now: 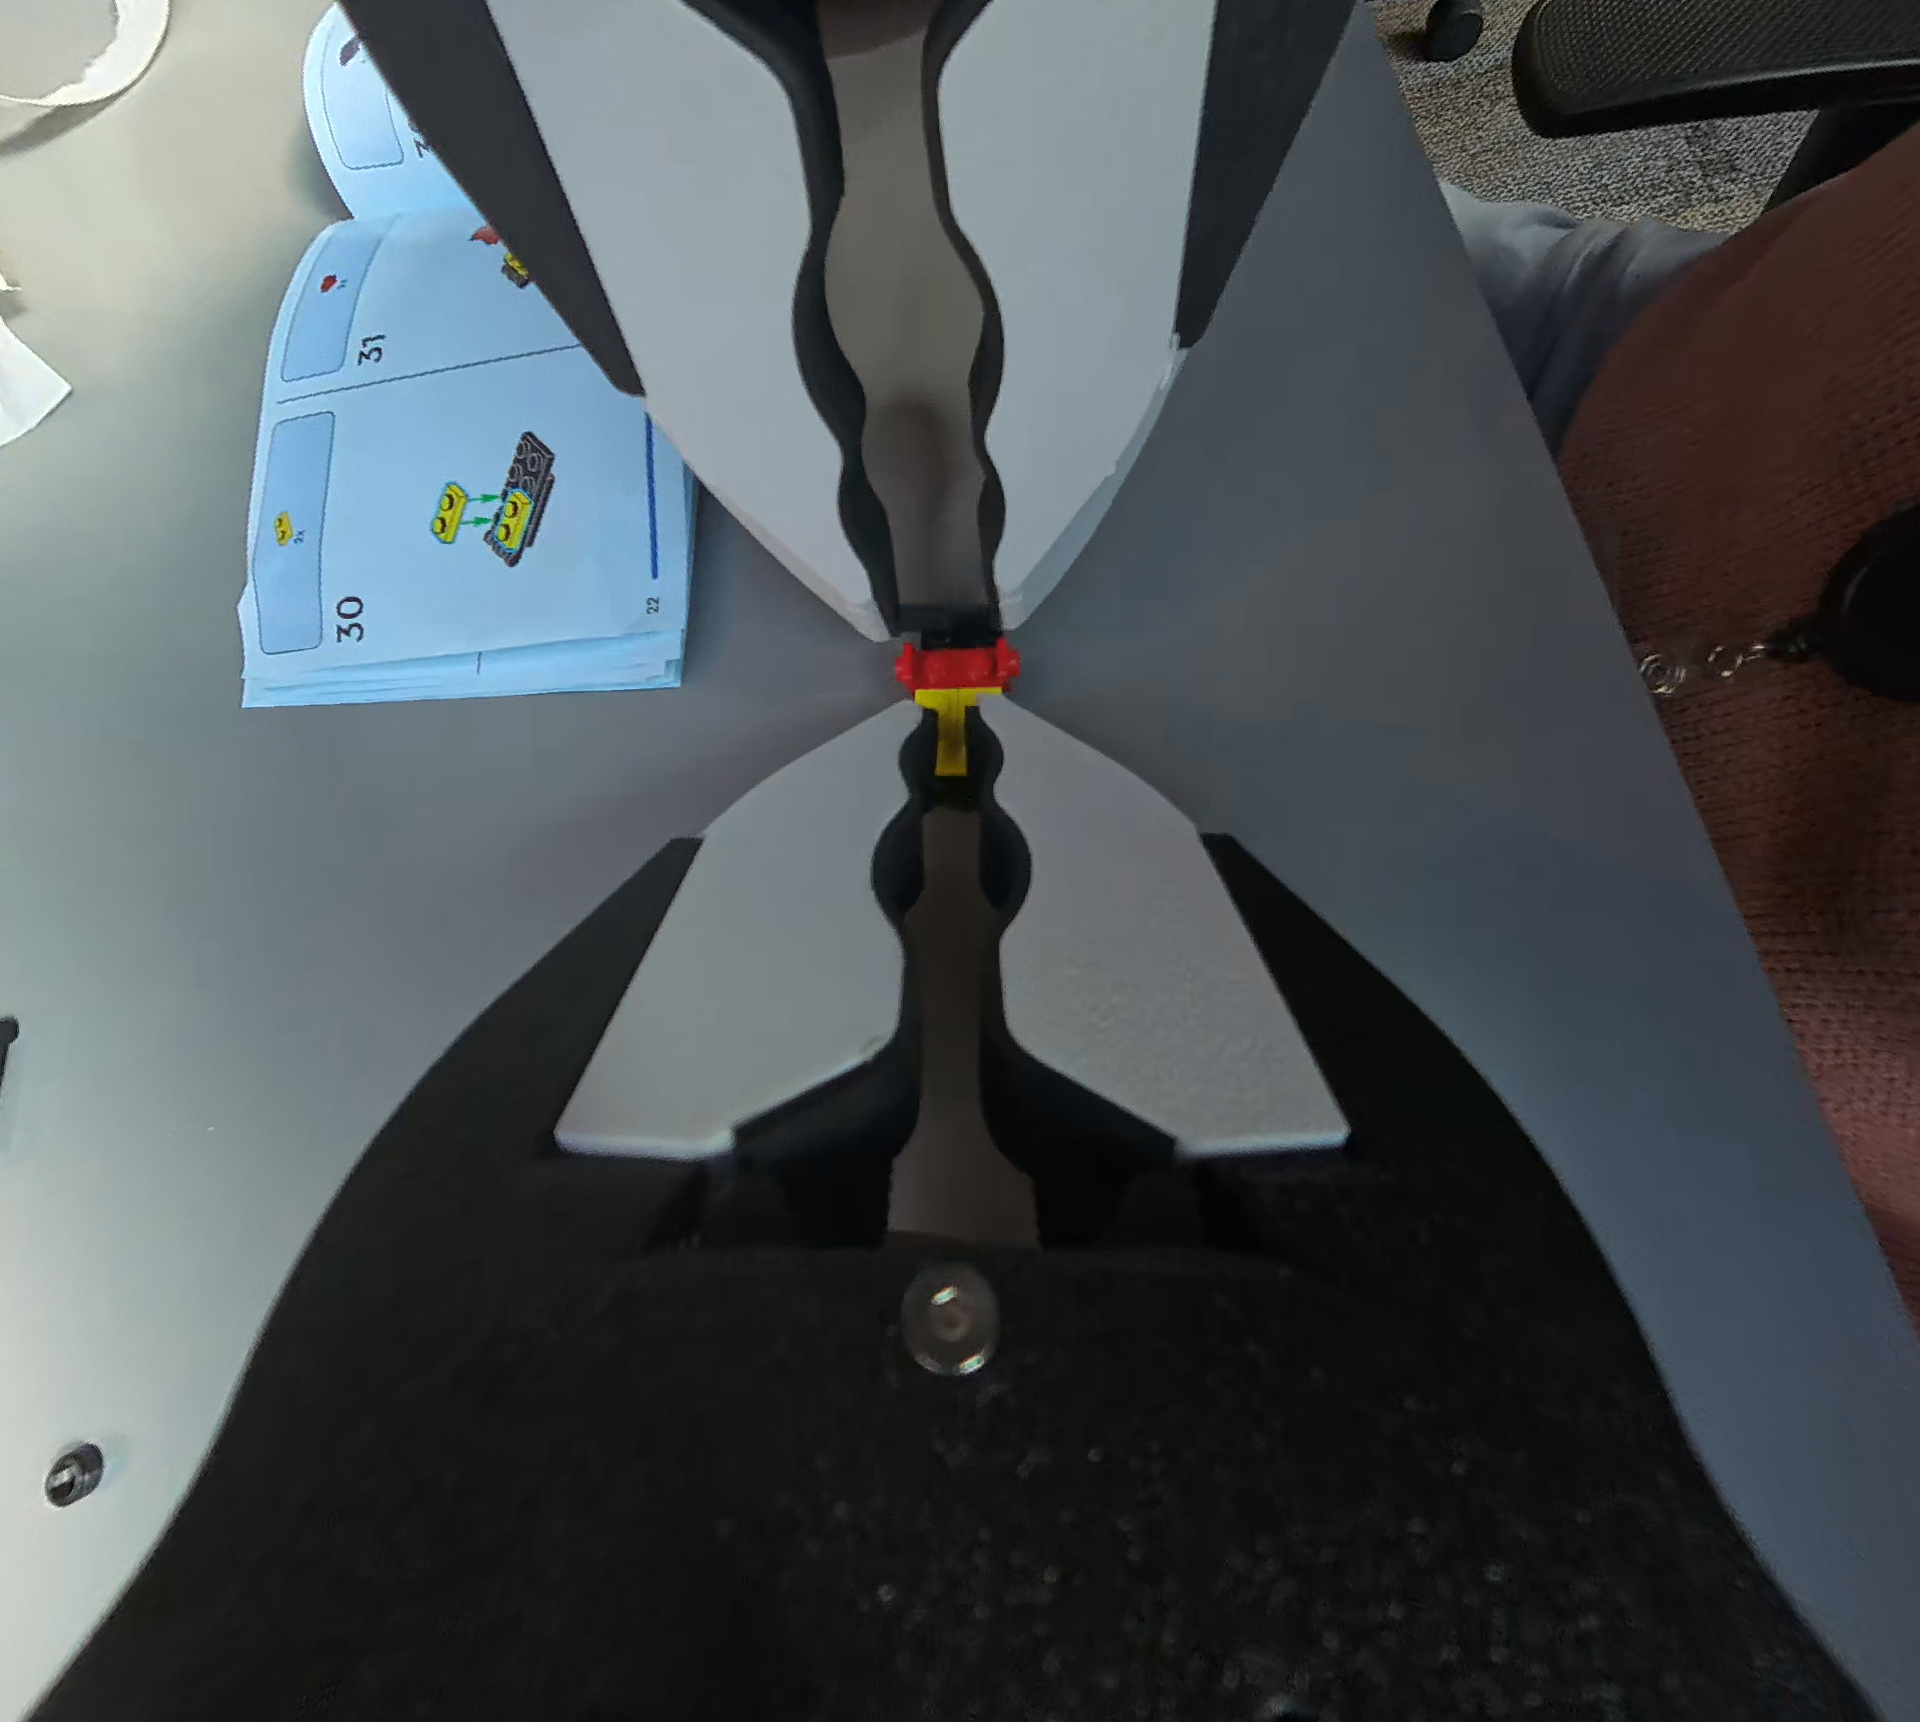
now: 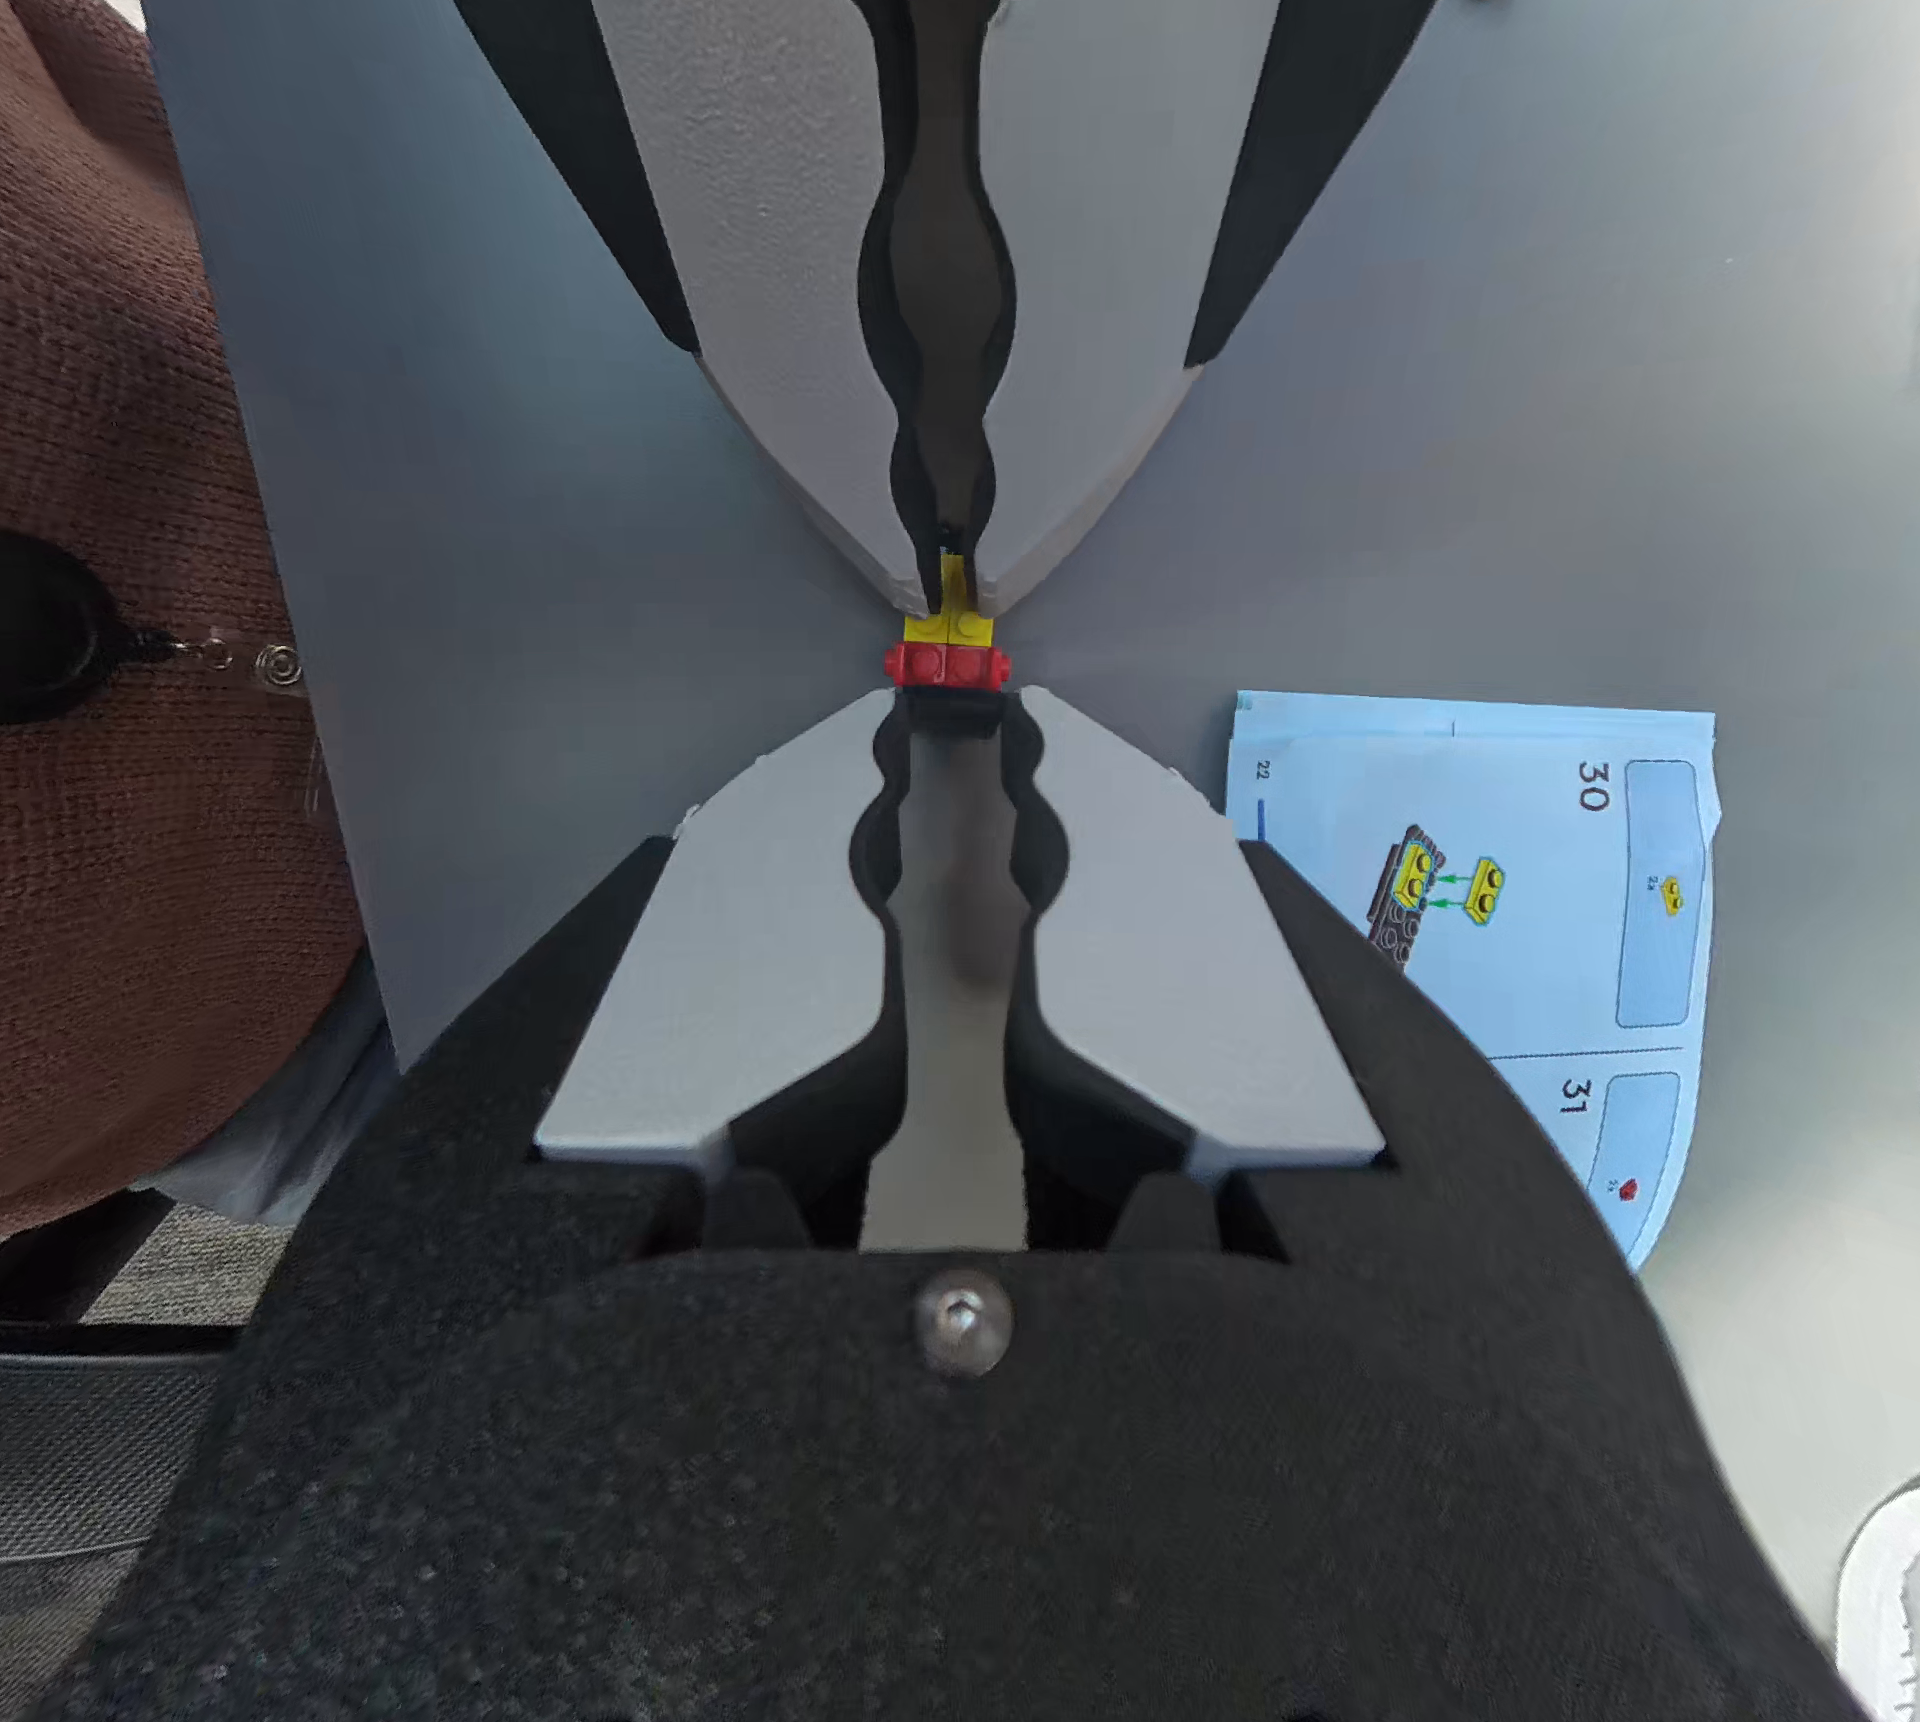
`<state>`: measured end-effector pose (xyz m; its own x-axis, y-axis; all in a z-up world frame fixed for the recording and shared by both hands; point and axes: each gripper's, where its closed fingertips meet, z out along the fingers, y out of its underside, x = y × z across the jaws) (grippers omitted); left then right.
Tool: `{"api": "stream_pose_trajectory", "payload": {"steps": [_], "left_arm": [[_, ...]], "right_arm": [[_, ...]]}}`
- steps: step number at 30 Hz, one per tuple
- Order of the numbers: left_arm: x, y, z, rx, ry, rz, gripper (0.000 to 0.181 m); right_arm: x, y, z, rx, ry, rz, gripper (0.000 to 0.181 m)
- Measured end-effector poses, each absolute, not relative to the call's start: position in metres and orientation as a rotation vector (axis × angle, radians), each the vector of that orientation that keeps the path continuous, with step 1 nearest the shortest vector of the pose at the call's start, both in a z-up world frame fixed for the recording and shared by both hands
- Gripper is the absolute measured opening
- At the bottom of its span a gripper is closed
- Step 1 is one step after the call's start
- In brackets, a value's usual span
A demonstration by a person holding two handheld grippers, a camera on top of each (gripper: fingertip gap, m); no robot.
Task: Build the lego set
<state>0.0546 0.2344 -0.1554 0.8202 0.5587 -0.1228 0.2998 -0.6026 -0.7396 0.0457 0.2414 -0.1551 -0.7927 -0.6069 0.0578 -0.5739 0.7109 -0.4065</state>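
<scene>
Since the left claw pinches the yellow piece and the right claw pinches the black plate, squeeze straight 6-to-12, no twisting, red bricks between

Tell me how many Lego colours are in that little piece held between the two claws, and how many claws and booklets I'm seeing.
Lego colours: 3 (yellow, red, black)
Grippers: 2 (left gripper, right gripper)
Instruction booklet: 1
Total: 6
</scene>
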Motion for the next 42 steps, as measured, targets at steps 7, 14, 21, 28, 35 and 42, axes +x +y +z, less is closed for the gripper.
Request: {"api": "stream_pose_trajectory", "payload": {"steps": [7,14,21,28,35,42], "left_arm": [[0.054,0.234,-0.155,-2.231,-0.629,0.437,0.005],[0.053,0.233,-0.155,-2.224,-0.631,0.436,0.004],[0.053,0.233,-0.156,-2.206,-0.62,0.401,0.004],[0.052,0.231,-0.155,-2.202,-0.599,0.358,0.004],[0.051,0.231,-0.155,-2.198,-0.602,0.345,0.004],[0.05,0.229,-0.155,-2.22,-0.589,0.341,0.005]], "right_arm": [[0.049,0.241,-0.156,-0.967,2.812,-0.605,0.016],[0.049,0.239,-0.156,-0.929,2.763,-0.659,0.016],[0.05,0.236,-0.154,-0.856,2.571,-0.781,0.016],[0.049,0.234,-0.153,-0.861,2.417,-0.801,0.017],[0.035,0.235,-0.134,-0.817,2.443,-0.952,0.02],[0.021,0.256,-0.153,-0.802,2.62,-1.047,0.022]]}}
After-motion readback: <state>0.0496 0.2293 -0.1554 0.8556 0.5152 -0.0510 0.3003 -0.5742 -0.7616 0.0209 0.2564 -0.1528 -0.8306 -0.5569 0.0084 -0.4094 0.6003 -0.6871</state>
